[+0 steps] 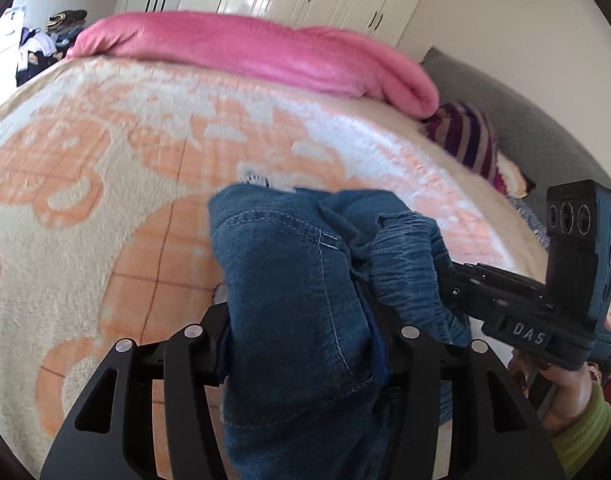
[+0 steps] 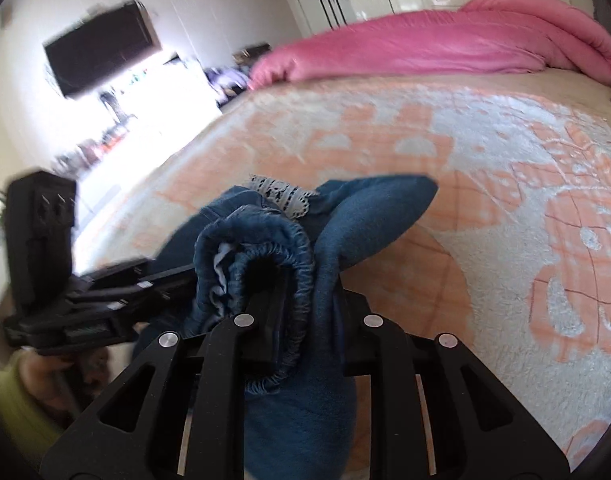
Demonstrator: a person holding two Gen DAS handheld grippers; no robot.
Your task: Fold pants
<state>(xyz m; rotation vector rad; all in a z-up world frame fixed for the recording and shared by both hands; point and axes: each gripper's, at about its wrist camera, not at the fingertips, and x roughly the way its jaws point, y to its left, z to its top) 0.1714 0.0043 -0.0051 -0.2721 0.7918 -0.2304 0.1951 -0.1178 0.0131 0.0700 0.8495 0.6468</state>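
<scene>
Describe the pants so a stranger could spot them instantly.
Start at the big bed with the peach-and-cream blanket. Just above its near edge, both tongs clamp a bunched garment: the blue denim pants, elastic waistband and white lace trim, unlike the pink duvet behind.

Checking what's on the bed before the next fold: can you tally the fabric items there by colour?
Blue: 1, the denim pants, clamped by both the left gripper and right gripper
Pink: 1, the duvet
Peach-and-cream: 1, the blanket
Purple-striped: 1, a cloth
Total: 4
</scene>
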